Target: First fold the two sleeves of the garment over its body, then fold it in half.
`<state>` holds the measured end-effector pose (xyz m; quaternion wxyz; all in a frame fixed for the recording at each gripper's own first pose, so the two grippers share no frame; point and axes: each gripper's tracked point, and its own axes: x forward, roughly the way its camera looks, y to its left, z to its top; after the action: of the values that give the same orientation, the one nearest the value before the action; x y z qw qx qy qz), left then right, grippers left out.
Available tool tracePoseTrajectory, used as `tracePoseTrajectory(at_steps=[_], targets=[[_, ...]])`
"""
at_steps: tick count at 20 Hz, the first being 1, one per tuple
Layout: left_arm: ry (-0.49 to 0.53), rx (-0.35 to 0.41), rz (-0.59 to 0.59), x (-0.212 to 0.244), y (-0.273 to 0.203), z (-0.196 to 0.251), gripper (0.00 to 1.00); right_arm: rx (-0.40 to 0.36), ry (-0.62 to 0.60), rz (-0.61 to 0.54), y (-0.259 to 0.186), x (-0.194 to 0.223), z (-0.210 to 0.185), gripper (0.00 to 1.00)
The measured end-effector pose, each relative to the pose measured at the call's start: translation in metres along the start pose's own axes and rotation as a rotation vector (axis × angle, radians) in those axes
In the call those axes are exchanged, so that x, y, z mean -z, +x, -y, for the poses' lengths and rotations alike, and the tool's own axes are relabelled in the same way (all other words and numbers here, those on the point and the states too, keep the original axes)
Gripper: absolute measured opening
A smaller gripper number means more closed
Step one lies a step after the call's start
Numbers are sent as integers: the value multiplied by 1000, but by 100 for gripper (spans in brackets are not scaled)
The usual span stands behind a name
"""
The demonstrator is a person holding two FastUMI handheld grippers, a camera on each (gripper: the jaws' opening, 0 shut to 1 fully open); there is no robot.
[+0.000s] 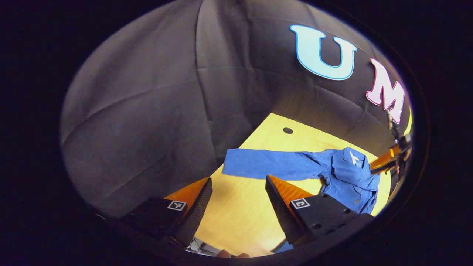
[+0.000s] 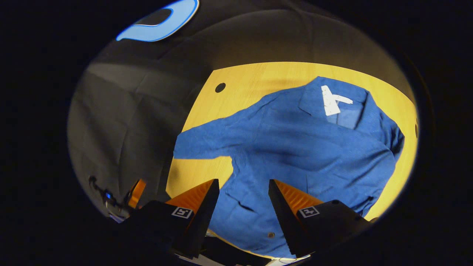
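Garment (image 2: 295,147), one, lies on one table (image 2: 251,77); two claws, left (image 1: 238,188) and right (image 2: 243,190), both released.

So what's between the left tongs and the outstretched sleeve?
Bare wooden table in the left gripper view; the open left tongs hang just short of the blue sleeve.

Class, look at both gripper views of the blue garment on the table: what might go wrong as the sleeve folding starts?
1. The outstretched sleeve ends near the table edge; a careless pull may drag it off.
2. The garment body is already wrinkled, so folding over it may trap creases.
3. Both the left gripper and right gripper are open above the surface; a shallow pinch may slip off the cloth.
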<state>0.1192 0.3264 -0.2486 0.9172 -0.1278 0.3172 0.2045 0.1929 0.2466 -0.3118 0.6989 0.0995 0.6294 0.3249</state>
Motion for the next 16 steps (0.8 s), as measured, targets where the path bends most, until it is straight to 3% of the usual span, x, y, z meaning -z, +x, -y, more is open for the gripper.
tracePoseTrajectory(at_steps=[3,9,12,16], targets=[[40,32,-73,-3,61,2,85,-8,55,41,-57,40,25,88],[128,-2,-175,-6,141,-18,85,143,221,70,-139,150,121,87],[164,4,-202,-8,167,-14,85,137,390,112,-169,184,135,88],[151,8,-258,4,182,-13,85,174,421,149,-187,203,147,87]])
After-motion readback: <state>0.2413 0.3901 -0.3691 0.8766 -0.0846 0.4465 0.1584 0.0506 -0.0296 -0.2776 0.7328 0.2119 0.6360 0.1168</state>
